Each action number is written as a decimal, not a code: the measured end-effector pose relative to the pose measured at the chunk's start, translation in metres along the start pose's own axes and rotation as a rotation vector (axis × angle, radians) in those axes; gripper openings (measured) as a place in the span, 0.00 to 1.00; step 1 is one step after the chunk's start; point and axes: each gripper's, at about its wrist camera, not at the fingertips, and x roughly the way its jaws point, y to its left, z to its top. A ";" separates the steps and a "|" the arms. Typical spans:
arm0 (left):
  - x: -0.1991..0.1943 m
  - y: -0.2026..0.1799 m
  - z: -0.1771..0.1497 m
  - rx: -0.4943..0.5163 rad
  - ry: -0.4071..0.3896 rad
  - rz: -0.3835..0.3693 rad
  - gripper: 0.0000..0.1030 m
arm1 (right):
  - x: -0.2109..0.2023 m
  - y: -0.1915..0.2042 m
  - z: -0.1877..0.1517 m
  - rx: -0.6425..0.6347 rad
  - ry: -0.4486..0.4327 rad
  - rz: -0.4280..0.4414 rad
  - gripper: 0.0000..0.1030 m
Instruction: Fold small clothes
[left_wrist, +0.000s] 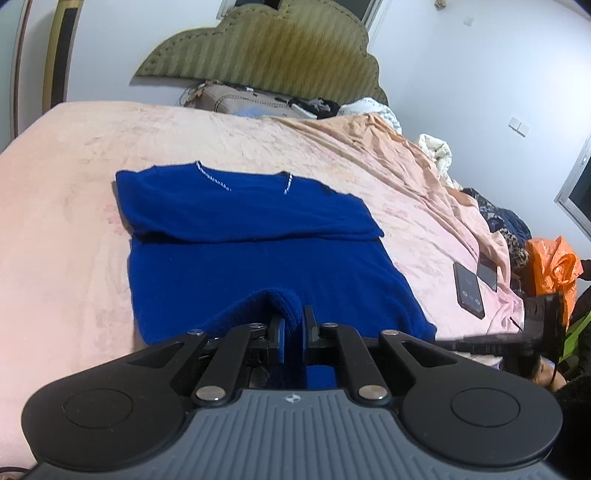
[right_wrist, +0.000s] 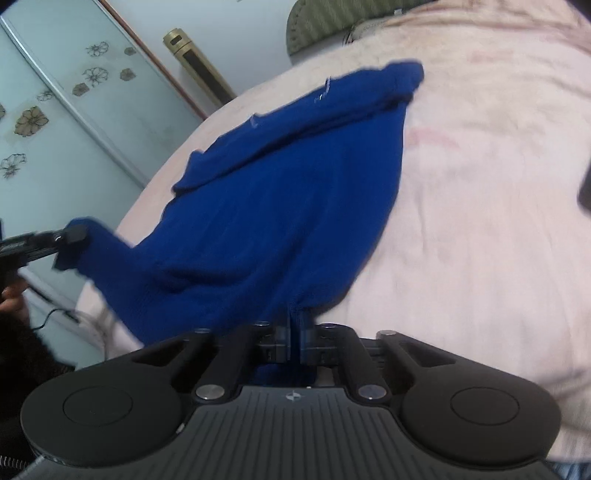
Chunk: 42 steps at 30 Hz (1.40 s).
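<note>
I see the bed (left_wrist: 74, 206) stretching away ahead of both tools, its pink blanket bare and open to the left of my left gripper (left_wrist: 293, 325) and broadly open again to the right of my right gripper (right_wrist: 295, 328). The far edge ends at a green padded headboard (left_wrist: 258, 48), and the near edge drops off just under the tools. The blue sweater (left_wrist: 258, 258) lies spread on the blanket straight ahead of the left gripper, its top part already doubled over toward me in a flat band with the neckline at the far side. My left gripper is clamped on a raised fold of the sweater's near hem, the cloth bunched up between the pads. My right gripper is likewise closed on the hem at its own corner, blue knit pinched tight between the pads; from there the cloth sags leftward to the other tool, which shows at the left border of the right wrist view. Beyond the sweater's right side, well apart from it, two dark phones (left_wrist: 469, 291) lie on the blanket near the bed's right edge. Past that edge sit an orange bag (left_wrist: 554, 266) and heaped clothing (left_wrist: 498, 221), clear of the open blanket.
</note>
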 end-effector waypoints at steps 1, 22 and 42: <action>-0.001 0.001 0.001 -0.003 -0.010 0.006 0.08 | 0.000 0.001 0.008 -0.004 -0.022 -0.003 0.09; 0.046 0.030 0.012 -0.088 0.002 0.095 0.08 | 0.027 -0.011 0.019 0.111 -0.023 -0.075 0.41; -0.017 0.008 0.012 -0.011 -0.031 0.038 0.08 | -0.104 0.025 0.042 -0.046 -0.245 0.213 0.09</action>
